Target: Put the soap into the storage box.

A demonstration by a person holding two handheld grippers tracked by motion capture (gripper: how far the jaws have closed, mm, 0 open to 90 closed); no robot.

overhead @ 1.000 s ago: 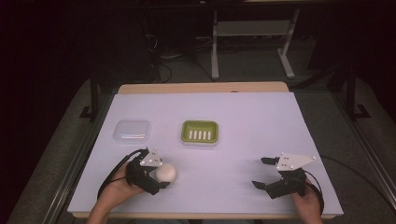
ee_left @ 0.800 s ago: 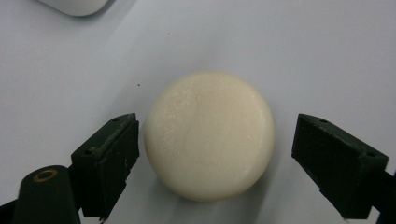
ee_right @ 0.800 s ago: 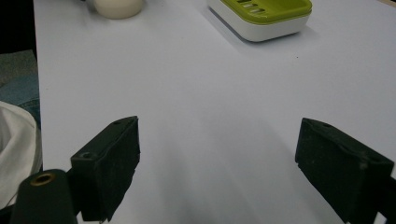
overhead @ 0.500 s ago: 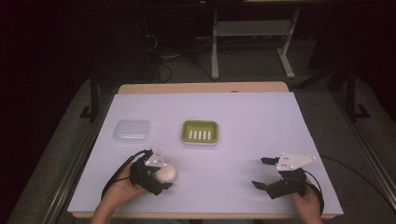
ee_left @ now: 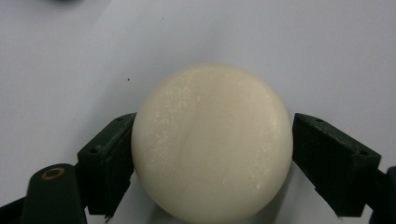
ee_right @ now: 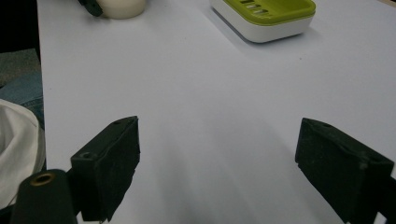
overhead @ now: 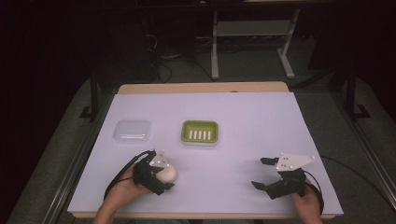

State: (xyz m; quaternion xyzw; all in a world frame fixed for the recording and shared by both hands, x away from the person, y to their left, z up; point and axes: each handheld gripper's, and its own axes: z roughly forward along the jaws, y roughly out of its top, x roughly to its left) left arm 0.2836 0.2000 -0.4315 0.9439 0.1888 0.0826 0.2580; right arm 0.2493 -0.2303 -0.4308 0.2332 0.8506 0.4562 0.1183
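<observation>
Left tongs (overhead: 164, 175) clamped on round cream soap (overhead: 166, 172), one jaw each side, near front-left of desk (overhead: 233, 121). Soap sits w/ green soap dish (overhead: 200, 132) well apart behind it, clear lidded box (overhead: 132, 131) left of dish. Right tongs (overhead: 262, 173) spread wide, nothing betw. jaws, front-right.

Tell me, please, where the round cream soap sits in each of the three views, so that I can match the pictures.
High view: the soap lies low on the left, between the jaws of the left gripper.
Left gripper view: it is at the centre, a black jaw on each side.
Right gripper view: its lower part is at the top edge, left of centre.
Shared landmark: the green soap dish.
</observation>
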